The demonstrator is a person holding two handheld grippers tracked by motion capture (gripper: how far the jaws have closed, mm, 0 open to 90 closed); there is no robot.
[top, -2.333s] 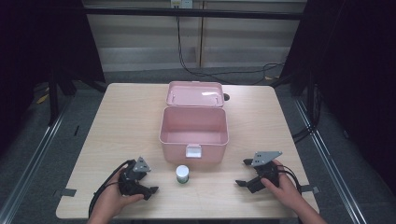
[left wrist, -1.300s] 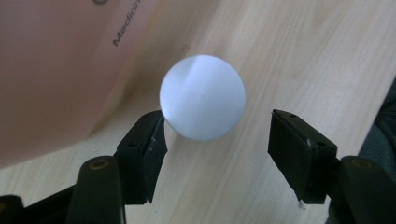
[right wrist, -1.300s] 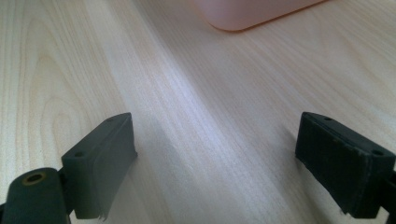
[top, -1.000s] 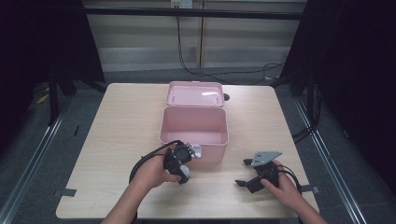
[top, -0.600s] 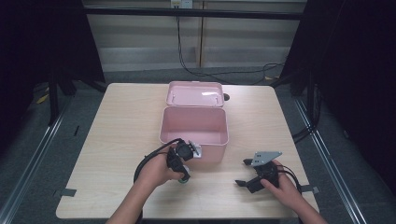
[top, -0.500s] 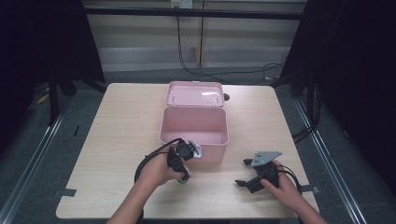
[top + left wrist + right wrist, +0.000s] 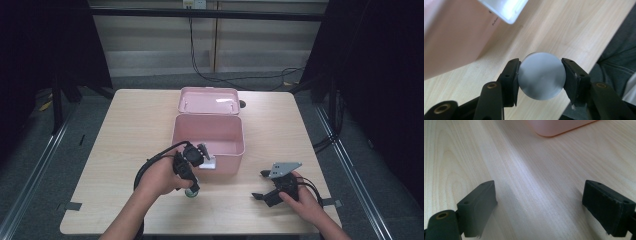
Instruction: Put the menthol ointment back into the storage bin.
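Left gripper [image 7: 540, 76] fingers pinch small round grey-lidded jar [image 7: 541, 75] from both sides, jar on bench [image 7: 125, 135] just before front wall of open pink box [image 7: 208, 136], near bench's front edge. Right gripper [image 7: 546, 205] fingers spread wide over bare bench, right of box, well apart from it. Box lid [image 7: 208, 101] lies back, toward far edge.
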